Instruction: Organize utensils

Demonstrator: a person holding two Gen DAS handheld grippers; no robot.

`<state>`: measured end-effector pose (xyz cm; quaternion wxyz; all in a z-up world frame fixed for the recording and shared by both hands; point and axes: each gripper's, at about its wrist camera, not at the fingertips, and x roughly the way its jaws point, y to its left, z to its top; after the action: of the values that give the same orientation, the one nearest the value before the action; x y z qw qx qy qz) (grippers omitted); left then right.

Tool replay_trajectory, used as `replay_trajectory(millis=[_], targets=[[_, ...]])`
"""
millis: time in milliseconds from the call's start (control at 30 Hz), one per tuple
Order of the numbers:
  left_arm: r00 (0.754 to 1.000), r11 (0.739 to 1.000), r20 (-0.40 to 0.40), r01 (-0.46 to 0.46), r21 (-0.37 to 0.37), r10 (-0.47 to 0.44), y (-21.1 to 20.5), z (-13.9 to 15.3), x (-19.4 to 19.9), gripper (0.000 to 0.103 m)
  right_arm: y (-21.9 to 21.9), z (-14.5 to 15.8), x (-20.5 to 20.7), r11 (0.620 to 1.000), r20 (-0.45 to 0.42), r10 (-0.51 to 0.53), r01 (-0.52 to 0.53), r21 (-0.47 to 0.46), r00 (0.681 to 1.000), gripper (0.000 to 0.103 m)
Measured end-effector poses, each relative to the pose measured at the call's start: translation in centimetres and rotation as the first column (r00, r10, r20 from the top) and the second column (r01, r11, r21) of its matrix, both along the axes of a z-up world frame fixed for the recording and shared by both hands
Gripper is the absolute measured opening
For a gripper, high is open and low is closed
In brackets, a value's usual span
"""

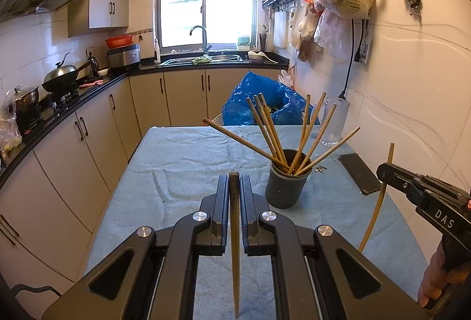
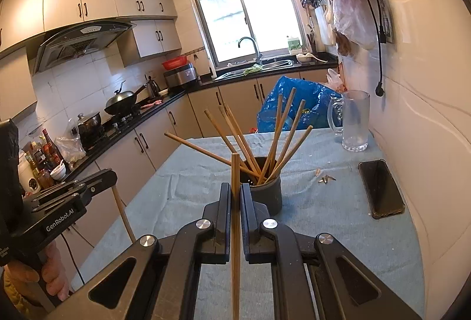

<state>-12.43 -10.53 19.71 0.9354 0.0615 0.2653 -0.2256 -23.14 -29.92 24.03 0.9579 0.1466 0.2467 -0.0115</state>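
A dark grey holder cup [image 1: 287, 183] stands on the table with several wooden chopsticks [image 1: 306, 133] fanned out of it; it also shows in the right wrist view [image 2: 269, 193]. My left gripper [image 1: 234, 181] is shut on one chopstick [image 1: 234, 246], held upright, left of and nearer than the cup. My right gripper [image 2: 235, 190] is shut on another chopstick [image 2: 235, 231], upright, just in front of the cup. The right gripper [image 1: 382, 171] and its chopstick [image 1: 379, 199] show at the right of the left wrist view. The left gripper [image 2: 109, 175] shows at the left of the right wrist view.
A blue-grey cloth [image 1: 188, 161] covers the table. A black phone [image 2: 381, 189] lies at the right by the wall. A glass mug [image 2: 354, 119] stands at the far right corner. A blue bag [image 1: 265, 96] sits beyond the far edge. Counter and cabinets [image 1: 88, 125] run along the left.
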Motion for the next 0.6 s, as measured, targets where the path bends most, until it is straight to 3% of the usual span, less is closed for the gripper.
replay_trajectory(millis=[600], targets=[[0.999, 0.999, -0.011, 0.038, -0.036, -0.038, -0.2, 1.3, 1.5, 0.006, -0.2, 0.8, 1.5, 1.000, 0.007, -0.007, 0.007, 0.008, 1.000, 0.006]])
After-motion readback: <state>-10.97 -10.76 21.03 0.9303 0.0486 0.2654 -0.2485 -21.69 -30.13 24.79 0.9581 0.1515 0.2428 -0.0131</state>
